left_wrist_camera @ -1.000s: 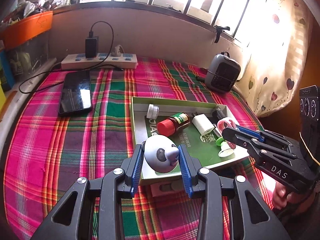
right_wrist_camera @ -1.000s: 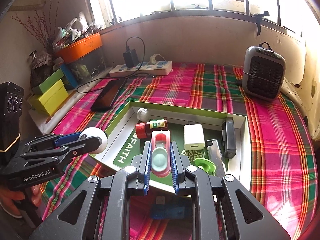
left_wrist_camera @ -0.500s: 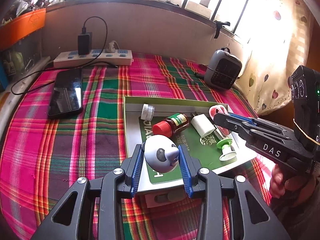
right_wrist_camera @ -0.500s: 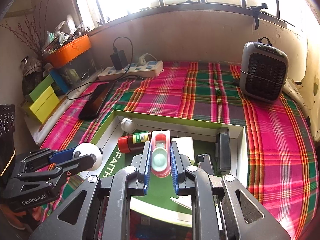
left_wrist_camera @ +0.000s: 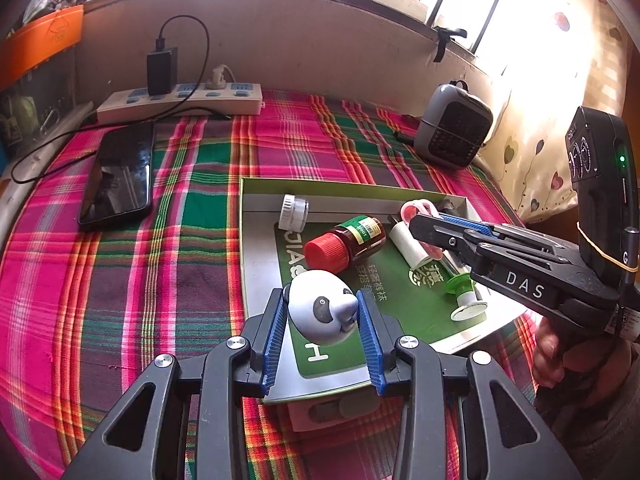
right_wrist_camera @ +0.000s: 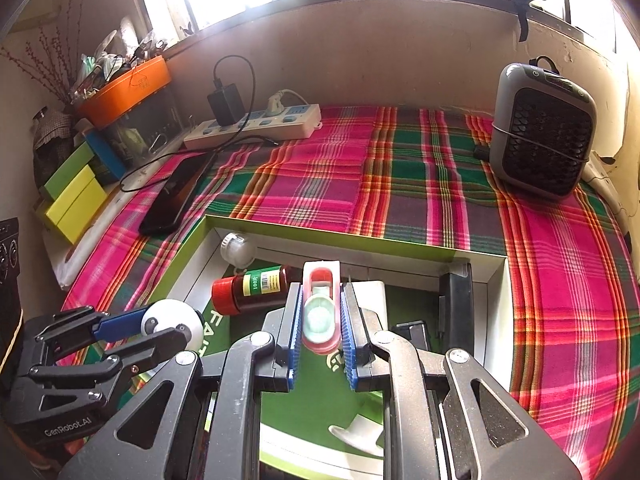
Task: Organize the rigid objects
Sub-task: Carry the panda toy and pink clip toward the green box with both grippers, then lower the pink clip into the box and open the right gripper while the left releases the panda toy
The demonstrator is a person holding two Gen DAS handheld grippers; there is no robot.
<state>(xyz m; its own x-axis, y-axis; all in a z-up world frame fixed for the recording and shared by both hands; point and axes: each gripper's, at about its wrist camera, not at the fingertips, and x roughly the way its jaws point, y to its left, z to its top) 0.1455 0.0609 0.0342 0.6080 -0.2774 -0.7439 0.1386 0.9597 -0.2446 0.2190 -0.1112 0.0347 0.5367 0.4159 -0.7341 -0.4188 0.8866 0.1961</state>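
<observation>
Left gripper (left_wrist_camera: 323,312) clamping panda egg (left_wrist_camera: 322,312), right gripper (right_wrist_camera: 320,316) pinching pink case (right_wrist_camera: 320,308), bottle (left_wrist_camera: 346,242) below

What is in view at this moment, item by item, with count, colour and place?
panda toy: 1, white and grey, in left gripper
pink case: 1, pink, in right gripper
box: 1, green-rimmed, centre of cloth
bottle: 1, brown, red cap, lying in box
small jar: 1, white, box's far corner
phone: 1, black, left on cloth
power strip: 1, white, by wall
fan: 1, grey, right rear
left gripper: black, blue pads
right gripper: same
</observation>
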